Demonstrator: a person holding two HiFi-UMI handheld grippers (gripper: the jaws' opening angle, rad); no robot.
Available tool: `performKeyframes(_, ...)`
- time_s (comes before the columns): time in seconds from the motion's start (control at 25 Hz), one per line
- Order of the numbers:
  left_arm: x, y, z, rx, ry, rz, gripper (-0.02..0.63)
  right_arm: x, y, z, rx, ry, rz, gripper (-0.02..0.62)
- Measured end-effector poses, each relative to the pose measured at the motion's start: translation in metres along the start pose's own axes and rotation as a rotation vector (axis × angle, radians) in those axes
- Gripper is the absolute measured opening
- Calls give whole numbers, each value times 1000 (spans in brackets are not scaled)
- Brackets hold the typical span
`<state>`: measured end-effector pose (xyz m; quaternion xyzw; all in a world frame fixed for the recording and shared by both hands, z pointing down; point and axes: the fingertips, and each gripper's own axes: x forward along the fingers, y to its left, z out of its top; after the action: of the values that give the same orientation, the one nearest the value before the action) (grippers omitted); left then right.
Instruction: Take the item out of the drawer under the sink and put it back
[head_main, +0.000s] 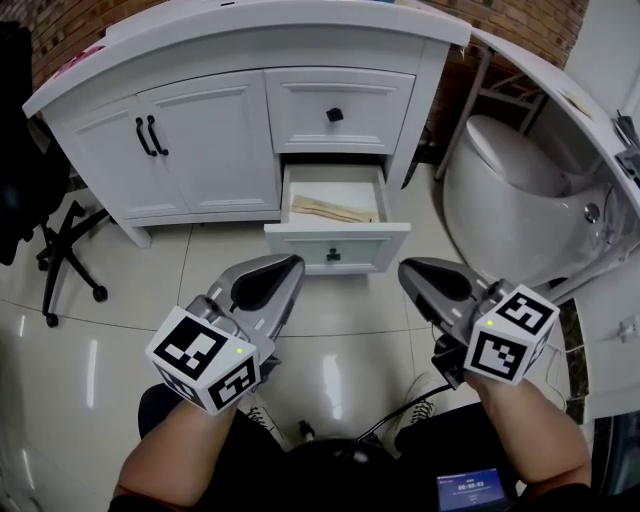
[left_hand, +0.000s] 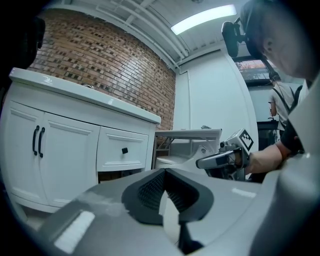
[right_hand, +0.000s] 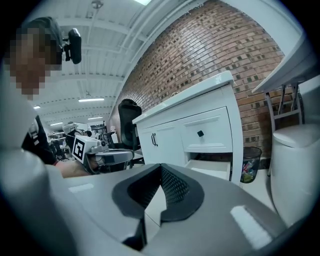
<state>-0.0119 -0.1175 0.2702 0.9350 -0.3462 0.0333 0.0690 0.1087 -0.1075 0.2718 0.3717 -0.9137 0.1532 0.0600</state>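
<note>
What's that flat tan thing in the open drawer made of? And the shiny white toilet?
The flat thing in the drawer looks like pale wood or bamboo: tan and matte, with lengthwise streaks, though it could be card. The toilet looks like glazed ceramic: smooth, white and glossy, with soft light reflections on its curves.

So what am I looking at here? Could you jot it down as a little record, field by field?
setting: white sink cabinet, with a toilet to its right
upper drawer: closed
lower drawer: pulled open
item: flat, tan, lying inside the lower drawer, nothing touching it
left tongs: shut, empty, held short of the drawer
right tongs: shut, empty, held short of the drawer
</note>
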Motion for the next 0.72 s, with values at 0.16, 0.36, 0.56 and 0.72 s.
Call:
performKeyframes(0.16,10,20,-7,-10,12,21,6,11,-14,5,-10,-12,-6,8)
performKeyframes(0.36,27,44,-19,-1,40,41,6,30,-37,9,-23,-12,-18,8)
performKeyframes(0.56,40,72,-33,-16,69,75,6,57,-58,11,-34,1,-16,8)
performKeyframes(0.72,49,84,-39,-22,84,79,6,79,-70,7,-26,26,-6,8)
